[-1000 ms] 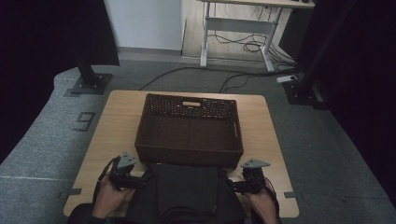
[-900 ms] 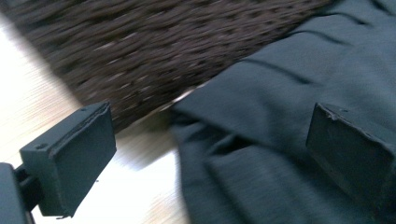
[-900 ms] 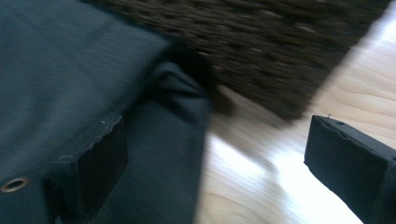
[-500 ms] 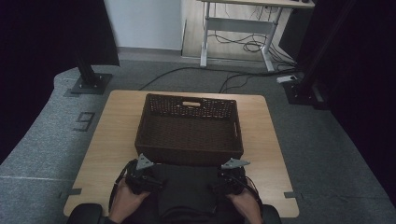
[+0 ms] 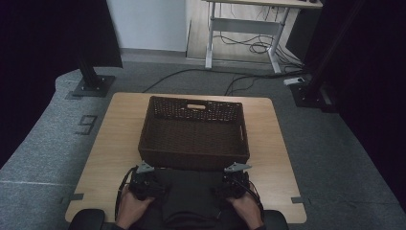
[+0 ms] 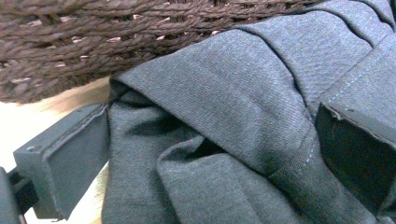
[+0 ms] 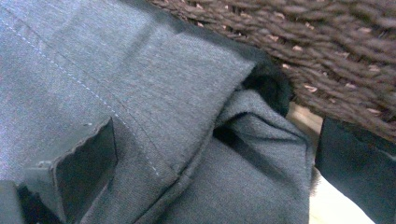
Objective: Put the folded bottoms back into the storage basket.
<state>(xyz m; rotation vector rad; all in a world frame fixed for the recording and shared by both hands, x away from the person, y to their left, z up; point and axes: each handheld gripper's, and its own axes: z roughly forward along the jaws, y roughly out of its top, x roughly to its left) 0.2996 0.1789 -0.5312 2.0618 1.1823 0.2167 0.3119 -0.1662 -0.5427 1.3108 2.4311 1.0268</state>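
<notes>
Between the left gripper's [image 6: 205, 154] jaws, seen in the left gripper view, lies a folded corner of grey cloth [image 6: 243, 107]. Both jaws stand wide, one at each side of the fold, pads not pressing; nothing gripped. The right gripper [image 7: 215, 158] in its own view is the same: jaws spread as wide as they go, cloth bunched between them, one jaw on the fabric side, the other off the hem over bare table [image 7: 336, 210]. No hold there either. Its jaws have just been opening to this full width, with the cloth between them but loose.

Change against the earlier high views: both hands have come inward and down from the cloth's outer edges. They now sit at its two far corners, the left gripper [image 5: 143, 178] and right gripper [image 5: 234, 178] just short of the basket's [image 5: 194, 155] near wall.

Judgement: this reads as the approach to a two-corner pinch. Jaws are placed but not closed, so the lift has not begun. Closing on both folds is the likely next step. The cloth would then go up and over the near wall into the basket.

Cloth position: flat on the table, at the near edge, touching or just beside the basket's near wall. The weave shows directly behind it in both gripper views.

Count: one cloth, one basket (empty inside), one table, two grippers, two hands.
</notes>
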